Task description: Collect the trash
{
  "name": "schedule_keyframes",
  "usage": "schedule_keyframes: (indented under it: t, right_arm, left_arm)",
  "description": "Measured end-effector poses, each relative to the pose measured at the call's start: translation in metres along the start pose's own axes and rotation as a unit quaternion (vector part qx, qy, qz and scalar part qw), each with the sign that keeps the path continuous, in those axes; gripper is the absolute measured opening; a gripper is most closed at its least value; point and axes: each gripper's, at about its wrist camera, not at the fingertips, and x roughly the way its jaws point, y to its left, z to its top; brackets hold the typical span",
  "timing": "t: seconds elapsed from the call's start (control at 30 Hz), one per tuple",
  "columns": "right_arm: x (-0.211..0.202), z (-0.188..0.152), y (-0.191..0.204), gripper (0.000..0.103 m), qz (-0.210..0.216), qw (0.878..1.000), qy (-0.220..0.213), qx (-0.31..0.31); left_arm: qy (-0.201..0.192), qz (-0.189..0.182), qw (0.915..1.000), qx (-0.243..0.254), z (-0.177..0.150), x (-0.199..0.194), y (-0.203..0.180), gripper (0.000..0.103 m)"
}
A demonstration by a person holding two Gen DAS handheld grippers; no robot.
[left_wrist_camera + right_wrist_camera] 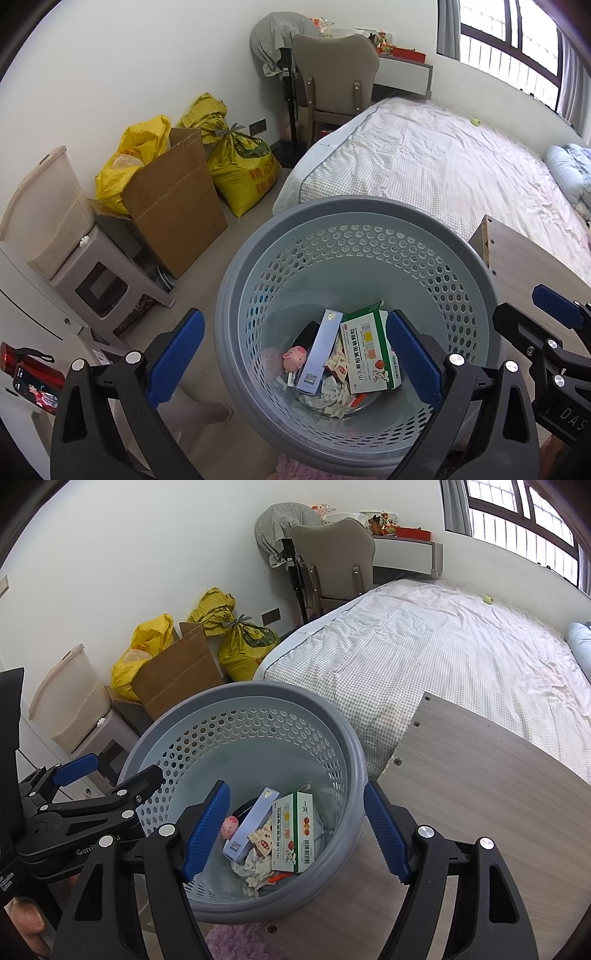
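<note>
A grey perforated trash basket [258, 258] stands on the floor beside a wooden table; it also shows in the right wrist view [354, 746]. Inside lie a green-and-white medicine box [369, 354], a long pale blue box [317, 354], a pink pig toy [294, 357], and crumpled wrappers [332, 395]. The same items show in the right wrist view: the green box [295, 830], the blue box [249, 825], the pig [231, 825]. My left gripper [295, 365] is open and empty above the basket. My right gripper [295, 834] is open and empty above it too.
A wooden table [480, 794] sits right of the basket, with a bed [443, 166] behind. A cardboard box [173, 210], yellow sacks [240, 170] and a beige bin [51, 214] line the left wall. A chair [332, 74] stands at the back.
</note>
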Motion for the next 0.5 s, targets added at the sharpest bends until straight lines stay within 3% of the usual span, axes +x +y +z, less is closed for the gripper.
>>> schedule_keyframes:
  t: [0.5]
  right_arm:
    - [-0.0006, 0.0001, 0.0012, 0.072, 0.000, 1.000, 0.000, 0.000]
  left_arm:
    - [0.000, -0.001, 1.0000, 0.000, 0.0005, -0.0014, -0.0004, 0.097]
